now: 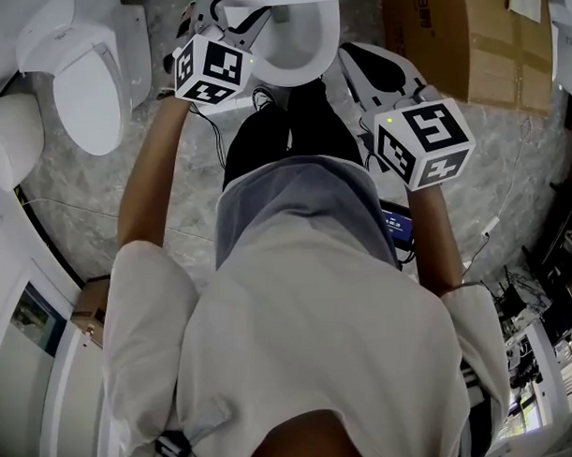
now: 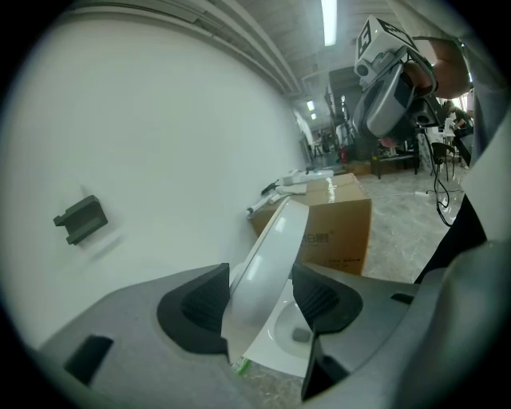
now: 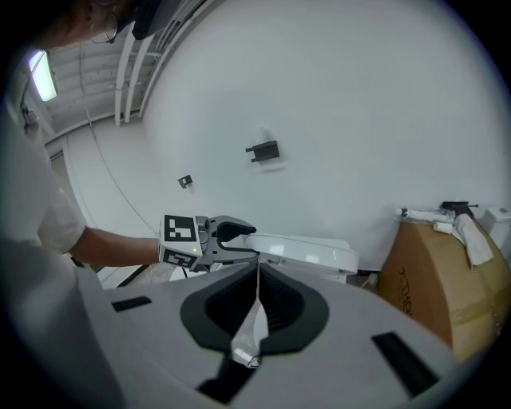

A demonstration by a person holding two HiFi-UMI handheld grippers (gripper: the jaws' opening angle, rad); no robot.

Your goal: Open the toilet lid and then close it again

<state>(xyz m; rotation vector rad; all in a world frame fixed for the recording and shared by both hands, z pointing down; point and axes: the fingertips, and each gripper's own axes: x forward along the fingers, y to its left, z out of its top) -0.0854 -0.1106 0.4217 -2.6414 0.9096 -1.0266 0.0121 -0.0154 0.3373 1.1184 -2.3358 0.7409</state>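
The left hand-held gripper [image 2: 259, 279] pinches the front edge of the white toilet lid [image 2: 275, 240], which is tilted up over the bowl [image 2: 287, 329] at lower centre of its view. The right hand-held gripper [image 3: 257, 279] is pressed together and empty. A cardboard box [image 2: 339, 228] stands beyond the toilet.

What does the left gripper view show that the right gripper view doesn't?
Only the left gripper view shows the toilet lid standing between the left gripper's jaws, with the bowl's inside below. Only the right gripper view shows the right gripper's jaws pressed together on nothing, and the left gripper from outside, clamped on the lid's front edge. Both show the lid, the cardboard box, and the white wall with its dark bracket.
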